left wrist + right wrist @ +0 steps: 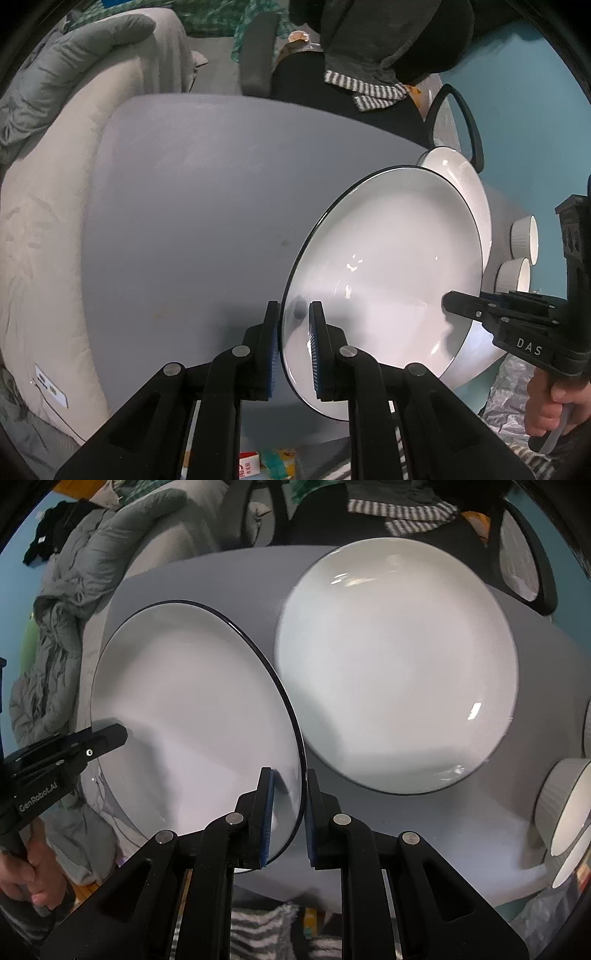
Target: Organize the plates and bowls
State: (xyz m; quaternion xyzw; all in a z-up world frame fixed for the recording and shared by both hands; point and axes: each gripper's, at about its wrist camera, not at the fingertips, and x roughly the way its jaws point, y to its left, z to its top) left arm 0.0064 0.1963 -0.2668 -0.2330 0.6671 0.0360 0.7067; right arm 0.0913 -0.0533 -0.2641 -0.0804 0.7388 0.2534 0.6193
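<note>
A white plate with a thin dark rim (388, 273) hangs tilted above the grey table (203, 203), held from both sides. My left gripper (293, 314) is shut on its left rim, and the right gripper's fingertips (454, 301) clamp the opposite rim. In the right wrist view my right gripper (290, 786) is shut on the same plate (192, 709), whose far edge the left gripper's fingertips (114, 736) pinch. A second, similar plate (399, 664) lies flat on the table (406, 830) just to the right; it also shows behind the held plate (465, 177).
Two small white ribbed bowls (524, 240) (515, 275) stand at the table's right edge, also seen as bowls (569, 805). A black chair armrest (465, 122) sits beyond the table. Beige bedding (37, 258) borders the left side. A person's hand (550, 410) grips the right handle.
</note>
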